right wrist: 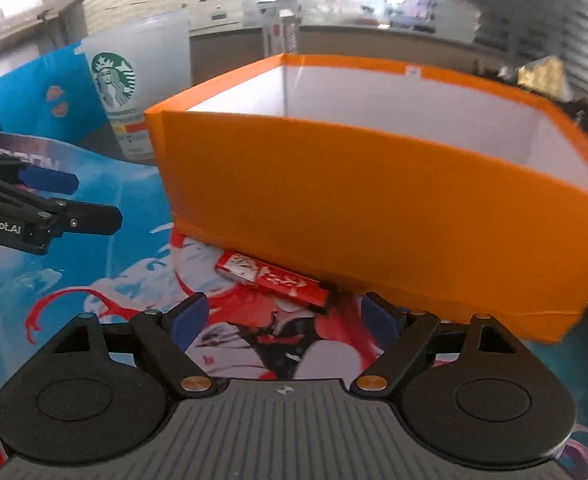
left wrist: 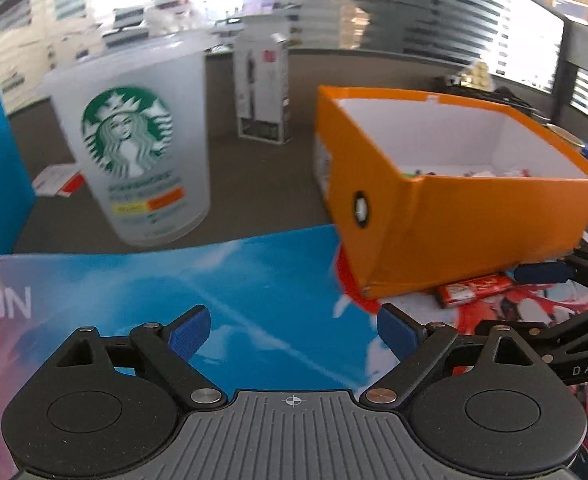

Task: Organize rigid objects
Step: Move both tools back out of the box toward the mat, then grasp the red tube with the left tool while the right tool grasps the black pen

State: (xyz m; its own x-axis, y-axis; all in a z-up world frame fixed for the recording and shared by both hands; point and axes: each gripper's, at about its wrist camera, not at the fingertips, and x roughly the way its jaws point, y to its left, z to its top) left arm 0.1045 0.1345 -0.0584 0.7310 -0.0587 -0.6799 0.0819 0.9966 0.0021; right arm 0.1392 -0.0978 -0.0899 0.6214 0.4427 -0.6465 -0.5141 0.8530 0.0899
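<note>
From the left wrist I see my left gripper (left wrist: 292, 330) with its fingers spread wide and nothing between them, hovering over the printed mat (left wrist: 254, 280) on the desk. The orange box (left wrist: 454, 232) sits ahead and to the right, a frosted Starbucks cup (left wrist: 134, 148) ahead and to the left. The red wrapped bar (left wrist: 476, 289) lies far off to the right against the box's base, with the right gripper's blue fingertip just beyond it. From the right wrist, my right gripper (right wrist: 282, 316) is also spread and empty, and the bar (right wrist: 272, 277) lies just ahead of the fingers, near centre, right against the foot of the box (right wrist: 374, 208). Its long axis runs diagonally, upper left to lower right — roughly across the gap rather than along it. The right hand is clearly nearer; I judge I would have to roll it so the fingers close across the bar's narrow width.
</note>
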